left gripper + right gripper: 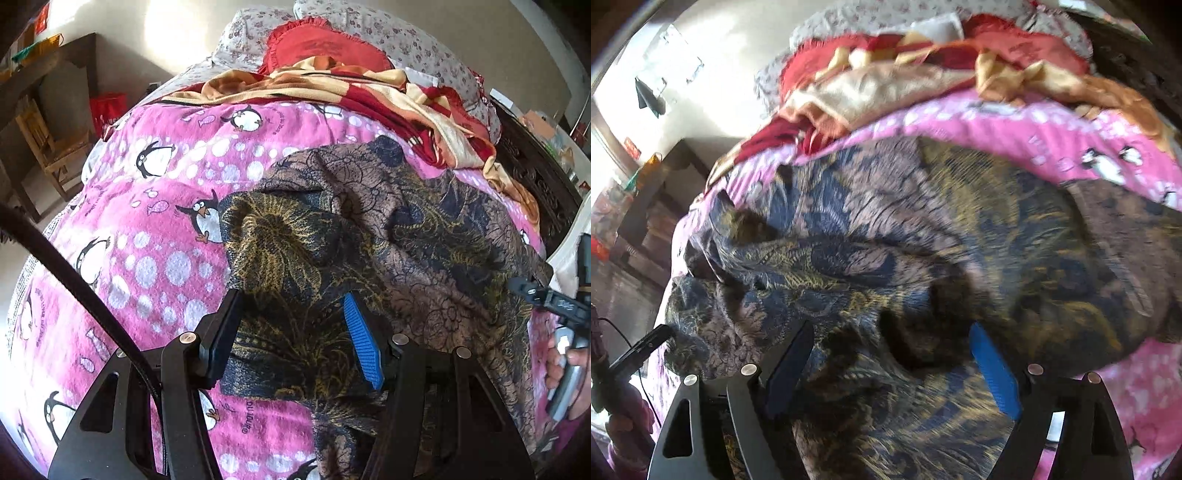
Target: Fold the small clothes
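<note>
Two grippers over one garment, both pointing down at a bed.

Left gripper (291, 325): jaws apart, dark pad on one side, blue pad (364, 339) on the other. Between them and just ahead, the dark patterned garment (369, 221), navy and brown with gold leaves, crumpled, lying on the pink penguin blanket (155, 229). Pads close above the cloth, not pressing it; nothing held.

Right gripper (890, 354): jaws wide apart, a rumpled fold of the same garment (886, 240) between and ahead of the fingers. Picture blurred, so cannot tell if the pads touch the cloth; no grip visible.

Beyond the garment, away from both grippers: red and cream blanket (406, 99), red cushion (325, 48), floral pillows (406, 40). Far to the side of the left gripper, off the bed, a wooden chair (48, 147).
</note>
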Demonstrator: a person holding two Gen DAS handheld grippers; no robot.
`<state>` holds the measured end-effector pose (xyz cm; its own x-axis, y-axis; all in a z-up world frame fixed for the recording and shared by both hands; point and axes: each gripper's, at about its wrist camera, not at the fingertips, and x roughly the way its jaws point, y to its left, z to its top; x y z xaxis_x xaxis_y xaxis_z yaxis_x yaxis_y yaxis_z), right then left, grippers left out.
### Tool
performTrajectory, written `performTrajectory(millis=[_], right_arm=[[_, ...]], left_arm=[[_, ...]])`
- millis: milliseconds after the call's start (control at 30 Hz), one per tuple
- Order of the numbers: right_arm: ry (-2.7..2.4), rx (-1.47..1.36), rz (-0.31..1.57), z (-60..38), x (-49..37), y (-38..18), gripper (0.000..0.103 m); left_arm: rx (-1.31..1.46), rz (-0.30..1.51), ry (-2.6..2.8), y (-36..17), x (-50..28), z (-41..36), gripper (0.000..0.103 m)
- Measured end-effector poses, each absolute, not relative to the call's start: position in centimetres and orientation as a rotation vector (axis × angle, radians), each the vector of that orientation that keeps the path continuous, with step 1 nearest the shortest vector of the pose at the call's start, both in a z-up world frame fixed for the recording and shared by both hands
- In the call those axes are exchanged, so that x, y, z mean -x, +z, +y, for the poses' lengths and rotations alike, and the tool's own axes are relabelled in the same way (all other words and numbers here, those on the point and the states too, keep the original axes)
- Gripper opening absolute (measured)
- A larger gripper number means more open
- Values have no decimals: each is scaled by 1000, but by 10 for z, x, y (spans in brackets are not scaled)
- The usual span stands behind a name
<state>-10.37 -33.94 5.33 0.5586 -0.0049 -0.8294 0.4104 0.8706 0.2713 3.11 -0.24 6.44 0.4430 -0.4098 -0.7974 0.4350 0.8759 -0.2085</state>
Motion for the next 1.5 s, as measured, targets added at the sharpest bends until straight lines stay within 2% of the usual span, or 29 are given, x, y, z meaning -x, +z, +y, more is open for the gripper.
performTrajectory(millis=[67,100,133,200,400,600,667,700,733,767,800,967,1200,1233,1267,1300,1367,1500], right_arm=[[-254,-466,988,-337,97,44,58],[-264,-434,994,-335,97,43,30],[-280,-380,986,-332,99,46,17],[-264,-368,943,-332,107,54,14],[-345,-229,690,-339,128,122,13],[-507,-199,878,-368,122,86,13],[-547,-233,903,-375,128,85,21],[-549,-243,879,-375,133,92,31],[-527,-251,836,-372,136,102,48],[-485,-256,792,-364,134,111,57],[-442,-254,766,-357,132,119,70],[-74,-249,747,-288,56,135,72],[19,-117,877,-215,-66,85,72],[37,-104,888,-209,-79,77,65],[42,-73,902,-205,-87,72,47],[37,-38,917,-200,-93,70,7],[-5,27,910,-193,-102,70,8],[-69,-37,893,-201,-115,71,8]], left_arm=[[-35,975,-514,67,-30,0,57],[-38,975,-512,68,-30,1,57],[-41,977,-510,68,-30,2,57],[-41,970,-500,71,-32,3,57],[-8,936,-504,77,-35,-6,57],[-89,986,-483,56,-35,-28,57],[-101,1015,-469,47,-38,-27,57],[-100,1025,-462,44,-40,-25,57],[-96,1029,-461,42,-40,-23,57],[-89,1030,-460,41,-41,-21,57],[-84,1031,-459,40,-42,-20,57],[-69,1035,-462,40,-43,-18,57],[-53,1019,-462,43,-50,-20,57],[-52,1020,-463,43,-52,-21,57],[-54,1021,-464,43,-53,-22,57],[-58,1020,-467,43,-55,-23,57],[-68,1015,-469,43,-58,-25,57],[-78,996,-449,42,-66,-31,57]])
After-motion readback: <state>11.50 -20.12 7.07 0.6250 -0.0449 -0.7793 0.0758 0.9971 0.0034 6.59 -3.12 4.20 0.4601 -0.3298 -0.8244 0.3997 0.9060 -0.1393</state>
